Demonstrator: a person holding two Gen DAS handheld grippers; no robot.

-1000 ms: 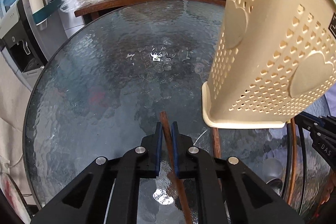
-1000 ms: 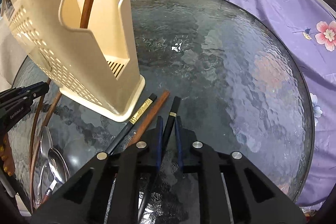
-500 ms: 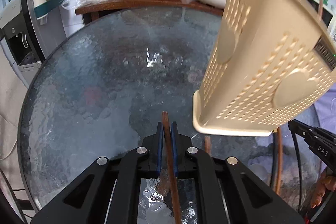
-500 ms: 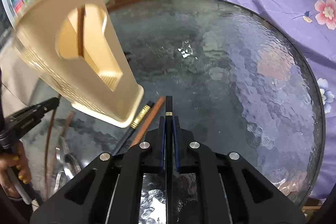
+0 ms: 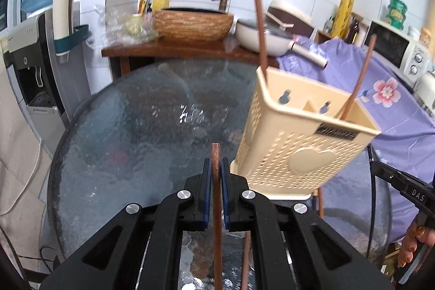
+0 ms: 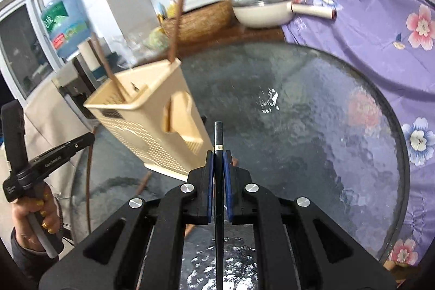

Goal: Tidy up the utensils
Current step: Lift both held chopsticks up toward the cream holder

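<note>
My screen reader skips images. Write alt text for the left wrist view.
The left gripper clamps a brown chopstick above a round glass table. To its right, a beige perforated utensil holder already contains two brown chopsticks.

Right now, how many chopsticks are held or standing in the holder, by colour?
Brown chopsticks: 3, one brown chopstick in the left gripper, two in the cream holder
Black chopstick: 1, in the right gripper
Total: 4
</note>
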